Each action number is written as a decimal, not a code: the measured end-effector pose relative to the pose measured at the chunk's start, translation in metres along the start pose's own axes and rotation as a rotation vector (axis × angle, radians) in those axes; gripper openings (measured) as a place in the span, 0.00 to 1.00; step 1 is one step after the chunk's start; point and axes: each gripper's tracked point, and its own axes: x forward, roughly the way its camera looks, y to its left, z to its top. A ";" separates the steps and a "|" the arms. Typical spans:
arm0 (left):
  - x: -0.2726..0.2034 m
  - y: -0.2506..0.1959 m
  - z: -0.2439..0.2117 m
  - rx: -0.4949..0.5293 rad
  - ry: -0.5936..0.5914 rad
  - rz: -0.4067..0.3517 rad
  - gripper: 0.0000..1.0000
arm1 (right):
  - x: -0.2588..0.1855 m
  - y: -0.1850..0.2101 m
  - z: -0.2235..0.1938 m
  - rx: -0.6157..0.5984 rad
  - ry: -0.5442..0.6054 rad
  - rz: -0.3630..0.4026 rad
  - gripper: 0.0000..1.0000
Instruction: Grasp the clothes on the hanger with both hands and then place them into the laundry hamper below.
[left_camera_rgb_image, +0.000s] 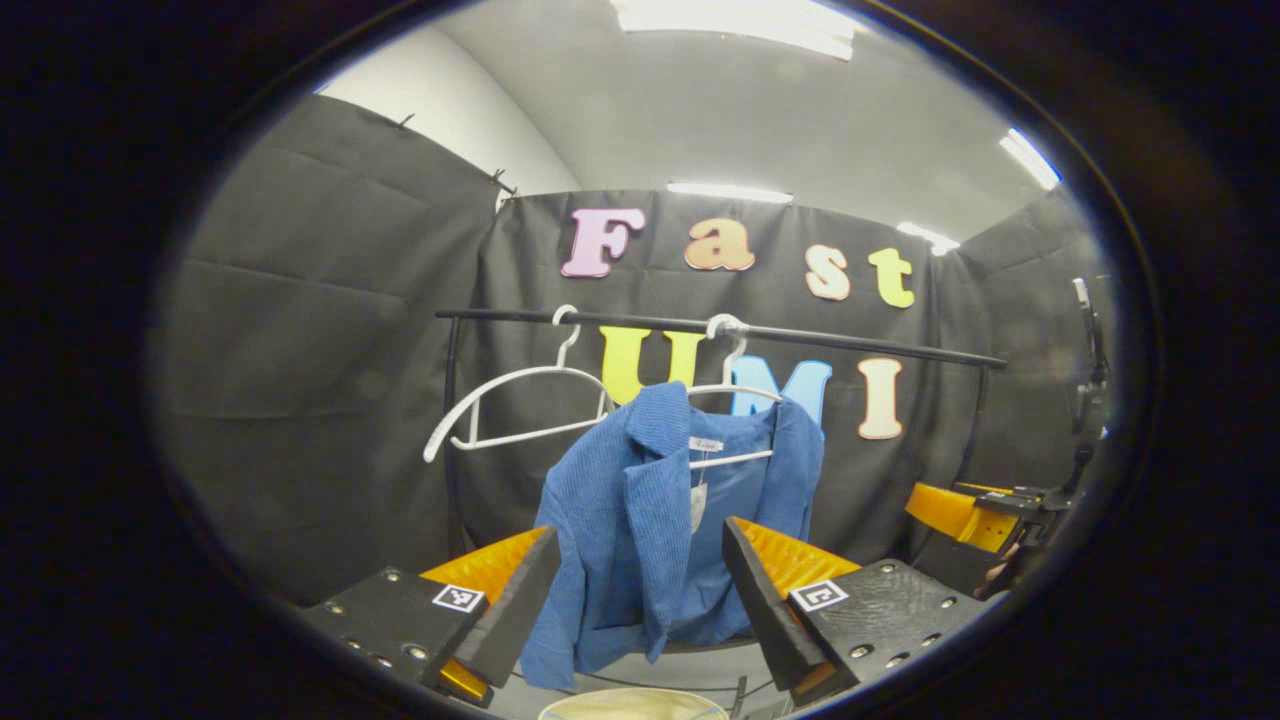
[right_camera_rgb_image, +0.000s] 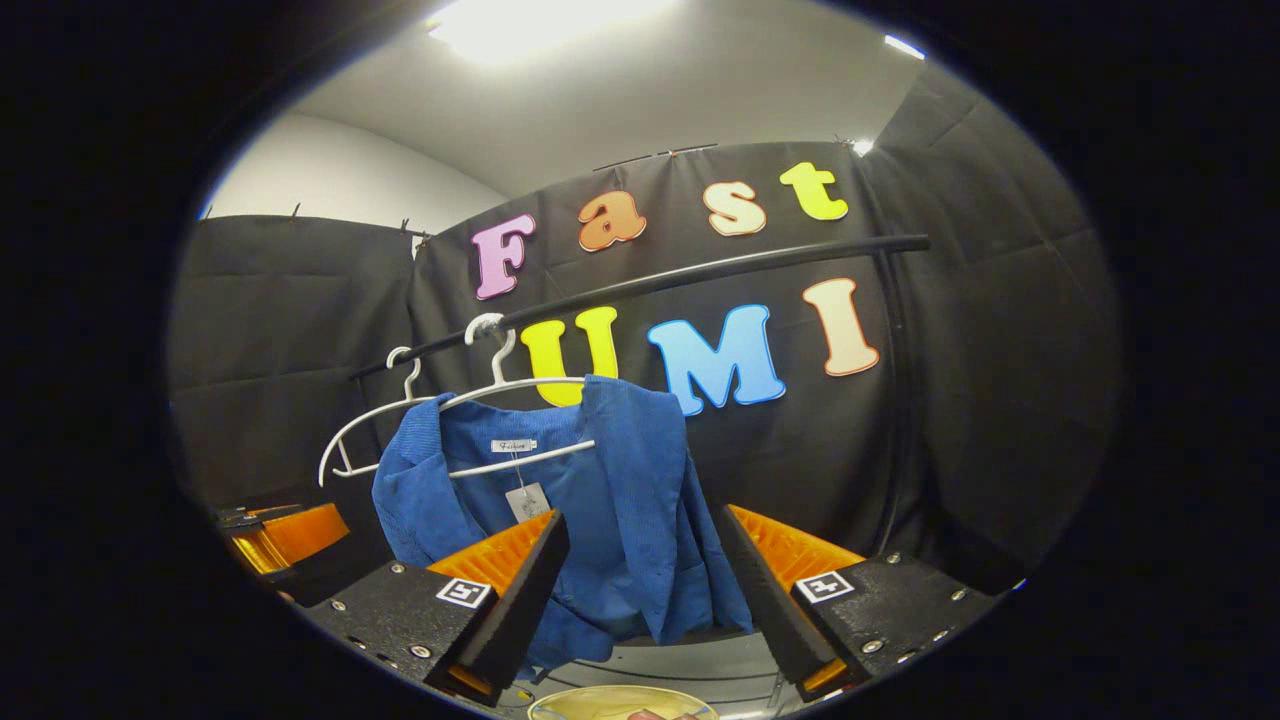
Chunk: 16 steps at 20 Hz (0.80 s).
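Black-cloth booth w/ 1 rail (left_camera_rgb_image: 720, 330), 2 white hangers (left_camera_rgb_image: 520, 405), 1 blue jacket (left_camera_rgb_image: 650, 520), left tongs (left_camera_rgb_image: 640, 600) & right tongs (right_camera_rgb_image: 640, 590) both agape.

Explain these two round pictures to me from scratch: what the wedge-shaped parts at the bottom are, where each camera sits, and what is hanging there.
No robot arm here: a person holds a two-finger gripper in each hand, and a fisheye camera rides on each. The left gripper view looks along the left gripper; the right gripper view looks along the right gripper. Those wedges are each gripper's own fingers, spread apart and holding nothing. Ahead, a blue jacket hangs on a white hanger from a dark rail. A second white hanger beside it is bare. The pale rim at the bottom edge is probably the laundry hamper, below the jacket. The other gripper shows at the side of each view.
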 end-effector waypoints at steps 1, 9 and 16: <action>0.006 0.000 -0.001 -0.007 0.002 0.016 0.96 | 0.010 0.000 -0.003 0.008 0.013 0.012 0.94; 0.061 -0.012 -0.016 0.006 0.034 0.103 0.94 | 0.094 -0.006 -0.030 0.056 0.104 0.077 0.95; 0.110 -0.022 -0.031 0.034 0.057 0.177 0.93 | 0.150 -0.005 -0.055 0.037 0.147 0.099 0.91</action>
